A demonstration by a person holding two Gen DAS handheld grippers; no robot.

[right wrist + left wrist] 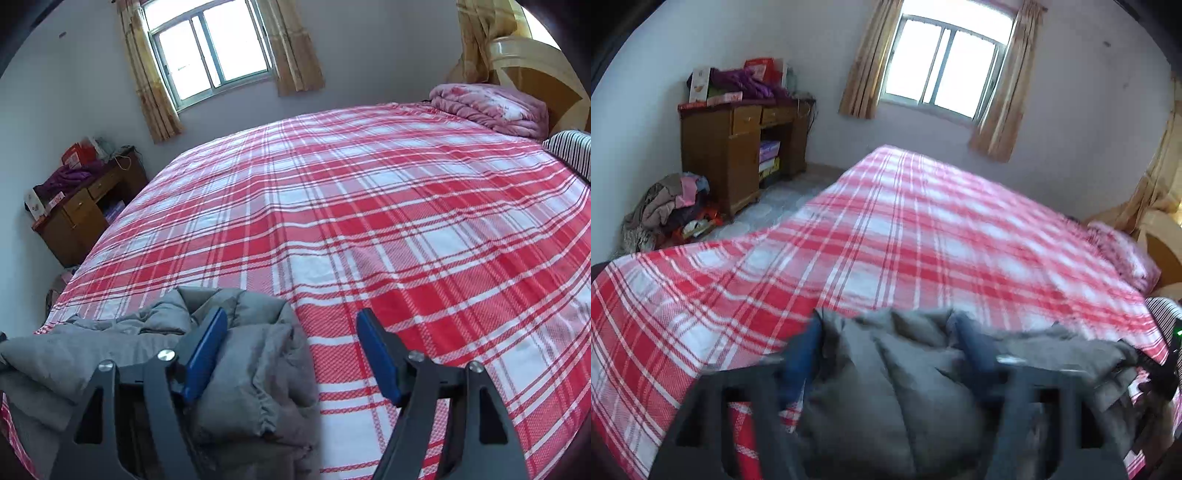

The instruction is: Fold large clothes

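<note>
A grey padded jacket (886, 398) lies bunched on the near edge of a bed with a red and white plaid sheet (905, 229). My left gripper (886, 354) is open over it, its blue fingers on either side of a fold; the view is blurred. In the right wrist view the jacket (236, 369) lies at the lower left. My right gripper (291, 350) is open, its left finger (207, 350) over the jacket's right part and its right finger over the bare sheet (369, 206).
A folded pink quilt (491, 105) and a striped pillow (572, 151) lie at the head of the bed. A wooden desk (738, 155) stands by the far wall, with a clothes pile (665, 210) on the floor. A window (942, 62) is behind.
</note>
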